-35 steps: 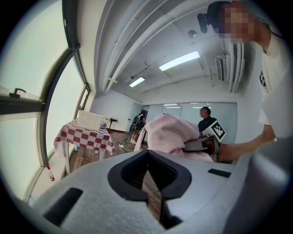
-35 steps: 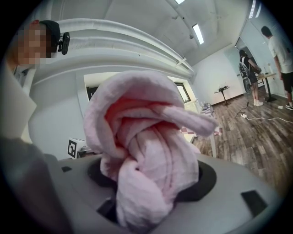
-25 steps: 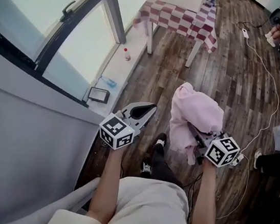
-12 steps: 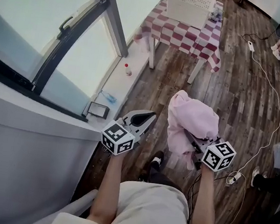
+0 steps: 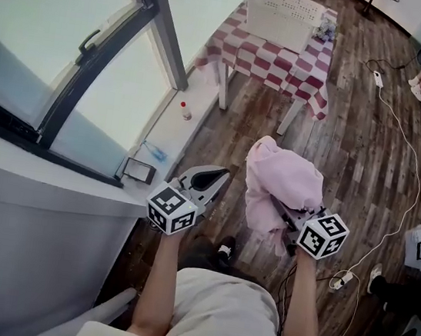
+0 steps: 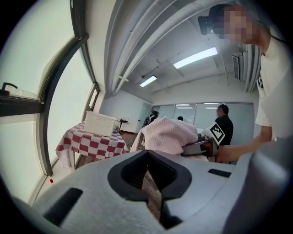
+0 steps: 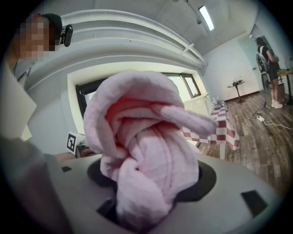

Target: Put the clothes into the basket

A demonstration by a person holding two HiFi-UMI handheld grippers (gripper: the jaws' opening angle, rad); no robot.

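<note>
R gripper (image 5: 291, 216): jaws part-open, clamped on a bunched pink garment (image 5: 283, 177) that piles up over them, some hanging below. L gripper (image 5: 207, 178): jaws together, nothing between. White basket (image 5: 282, 14) sits on the checkered table (image 5: 287, 62), straight ahead and well apart, across bare floor, slightly left of the R jaws. R hand carries the load, so approach is on that side. Garment not yet in.

I see the pink garment (image 5: 283, 177) bunched up, clamped in my right claw (image 5: 281, 208) above the floor. The white perforated basket (image 5: 277, 25) stands upright on the checkered tabletop (image 5: 288, 58), well apart.
</note>
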